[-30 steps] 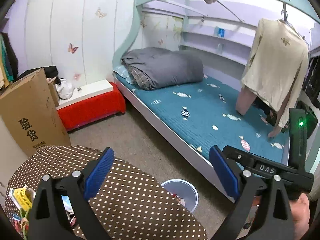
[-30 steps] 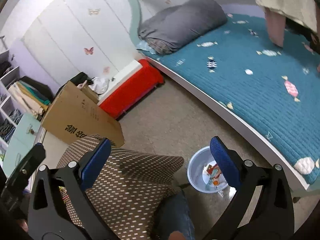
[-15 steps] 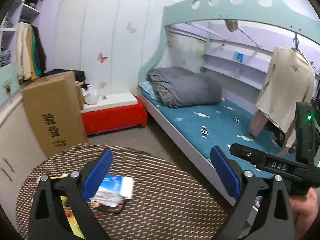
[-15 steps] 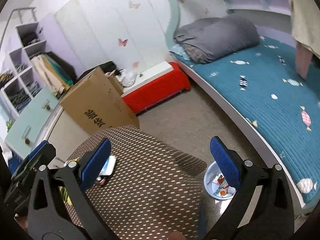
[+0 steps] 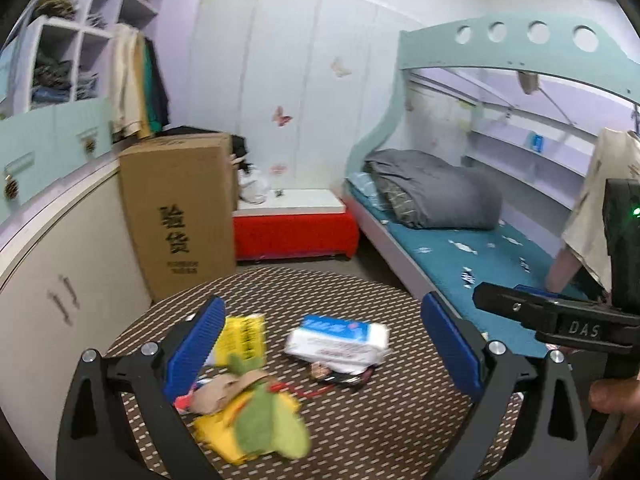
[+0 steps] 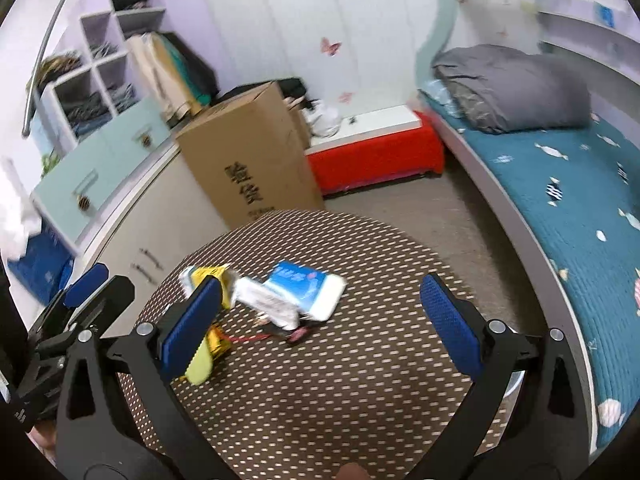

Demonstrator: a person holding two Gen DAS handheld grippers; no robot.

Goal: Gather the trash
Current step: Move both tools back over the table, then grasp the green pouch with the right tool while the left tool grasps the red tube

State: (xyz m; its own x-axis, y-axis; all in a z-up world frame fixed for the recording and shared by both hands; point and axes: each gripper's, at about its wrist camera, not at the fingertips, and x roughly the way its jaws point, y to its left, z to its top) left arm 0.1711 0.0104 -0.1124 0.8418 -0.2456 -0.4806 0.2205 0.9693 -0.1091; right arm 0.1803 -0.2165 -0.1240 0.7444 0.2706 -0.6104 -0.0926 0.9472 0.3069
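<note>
- The left gripper is hanging over the round table with its jaws spread wide, holding nothing.
- The right gripper is also standing wide apart and empty.
- The trash is lying on the table: a white and blue packet, yellow wrappers, a green and yellow piece.

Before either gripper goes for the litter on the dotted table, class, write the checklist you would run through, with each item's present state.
1. Left gripper open and empty: ok.
2. Right gripper open and empty: ok.
3. Trash in sight on the dotted table: ok; blue-and-white packet, yellow wrapper, green-and-yellow wrapper, dark scraps.
4. Image sharp enough to aim: not ok, litter is motion-blurred.
5. Pieces separate for single grasps: cannot tell; they overlap in a heap.
6. Bin location known: cannot tell, not clearly in view.
</note>
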